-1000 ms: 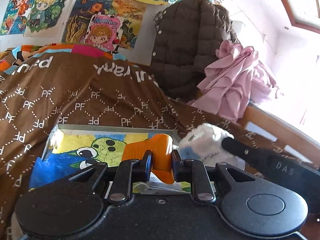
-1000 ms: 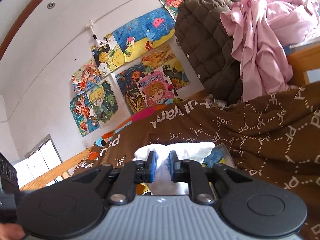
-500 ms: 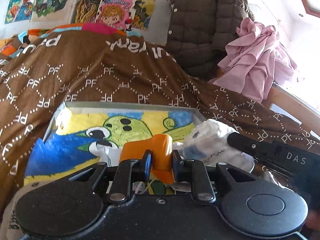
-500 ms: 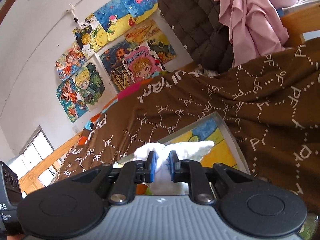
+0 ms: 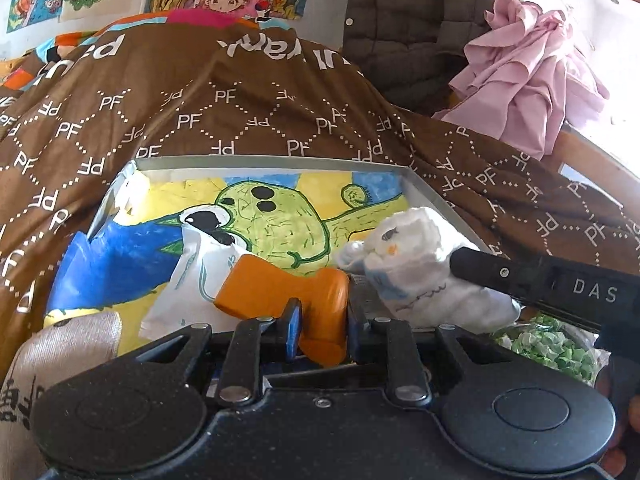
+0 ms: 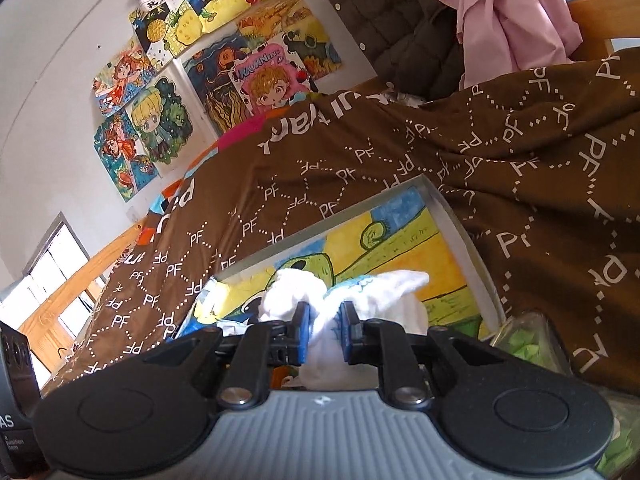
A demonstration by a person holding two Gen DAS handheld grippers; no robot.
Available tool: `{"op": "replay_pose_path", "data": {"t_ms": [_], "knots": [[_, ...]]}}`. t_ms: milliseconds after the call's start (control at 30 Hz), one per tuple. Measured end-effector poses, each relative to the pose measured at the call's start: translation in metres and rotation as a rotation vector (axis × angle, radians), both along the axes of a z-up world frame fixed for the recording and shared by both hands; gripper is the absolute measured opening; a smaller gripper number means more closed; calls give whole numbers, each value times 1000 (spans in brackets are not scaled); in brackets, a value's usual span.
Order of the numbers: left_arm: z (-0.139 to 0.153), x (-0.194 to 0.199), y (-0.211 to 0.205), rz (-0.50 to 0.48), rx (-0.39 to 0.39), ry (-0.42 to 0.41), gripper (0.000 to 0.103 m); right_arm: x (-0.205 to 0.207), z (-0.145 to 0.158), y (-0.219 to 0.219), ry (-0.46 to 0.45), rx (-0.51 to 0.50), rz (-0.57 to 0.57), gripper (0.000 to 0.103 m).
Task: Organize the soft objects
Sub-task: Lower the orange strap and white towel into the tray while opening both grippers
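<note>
My left gripper (image 5: 322, 326) is shut on an orange soft toy (image 5: 294, 298), held low over a shallow grey box (image 5: 256, 159) lined with a green cartoon drawing. A white printed bag (image 5: 196, 276) lies in the box under the toy's far end. My right gripper (image 6: 324, 330) is shut on a white cloth bundle (image 6: 348, 300); in the left wrist view that white cloth bundle (image 5: 412, 264) hangs over the box's right part. A beige sock (image 5: 60, 356) lies at the box's near left corner.
The box rests on a brown "PF" patterned blanket (image 5: 280, 92). A brown quilted jacket (image 5: 404, 20) and pink cloth (image 5: 536, 72) pile up at the back right. Green paper bits in a clear container (image 5: 548, 348) sit near right. Drawings cover the wall (image 6: 60, 20).
Both grippers have tilted down and moved closer to the box, each still holding its item. The box now fills more of both views and the sock has come into view.
</note>
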State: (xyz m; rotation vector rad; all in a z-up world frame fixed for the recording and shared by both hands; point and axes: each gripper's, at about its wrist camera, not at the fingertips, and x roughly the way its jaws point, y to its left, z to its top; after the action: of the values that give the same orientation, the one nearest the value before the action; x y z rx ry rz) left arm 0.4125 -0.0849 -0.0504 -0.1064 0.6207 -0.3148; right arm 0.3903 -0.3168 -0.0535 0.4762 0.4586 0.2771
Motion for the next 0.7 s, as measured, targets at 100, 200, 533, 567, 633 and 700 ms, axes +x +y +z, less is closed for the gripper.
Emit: {"op": "replay_pose_path", "data": {"t_ms": [100, 200, 533, 567, 633, 700], "knots": [[3, -2, 1, 2, -9, -9, 31, -1, 2, 1, 2, -11, 4, 26], [7, -5, 3, 9, -16, -15, 35, -3, 4, 0, -3, -24, 10, 35], [20, -27, 11, 36, -34, -12, 44, -18, 15, -7, -13, -79, -10, 57], [22, -30, 12, 40, -37, -14, 46, -19, 16, -8, -12, -83, -14, 58], [27, -36, 13, 45, -43, -20, 49, -25, 20, -11, -12, -87, -21, 64], [32, -43, 13, 49, -44, -30, 55, -32, 25, -13, -18, -92, -28, 69]]}}
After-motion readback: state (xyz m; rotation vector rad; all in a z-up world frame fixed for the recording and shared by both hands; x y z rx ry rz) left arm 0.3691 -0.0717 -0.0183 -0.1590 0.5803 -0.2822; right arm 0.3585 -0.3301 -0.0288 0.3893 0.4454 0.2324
